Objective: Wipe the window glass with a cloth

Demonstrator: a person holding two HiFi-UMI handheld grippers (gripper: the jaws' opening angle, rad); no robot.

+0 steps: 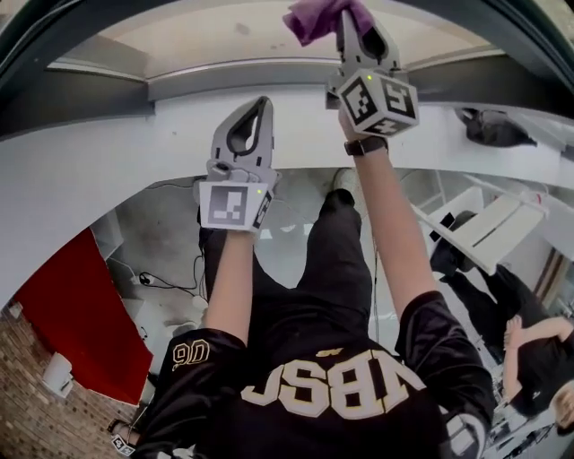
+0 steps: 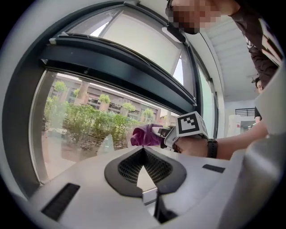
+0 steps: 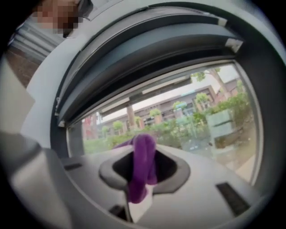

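A purple cloth (image 1: 314, 18) is bunched in my right gripper (image 1: 348, 20), which is shut on it and raised against the window glass (image 3: 196, 112). From the right gripper view the cloth (image 3: 143, 165) hangs in a fold between the jaws, in front of the glass. My left gripper (image 1: 259, 104) is held up lower and to the left, shut with nothing in it. In the left gripper view its jaws (image 2: 143, 149) meet at the tips, with the cloth (image 2: 145, 135) and the right gripper's marker cube (image 2: 192, 125) just beyond, close to the glass (image 2: 85, 120).
A dark window frame bar (image 2: 120, 67) runs above the pane, with another pane (image 2: 143, 36) over it. Trees and buildings (image 3: 178, 112) show outside. The glass in the head view reflects the person's dark jersey (image 1: 332, 385) and a red panel (image 1: 81, 314).
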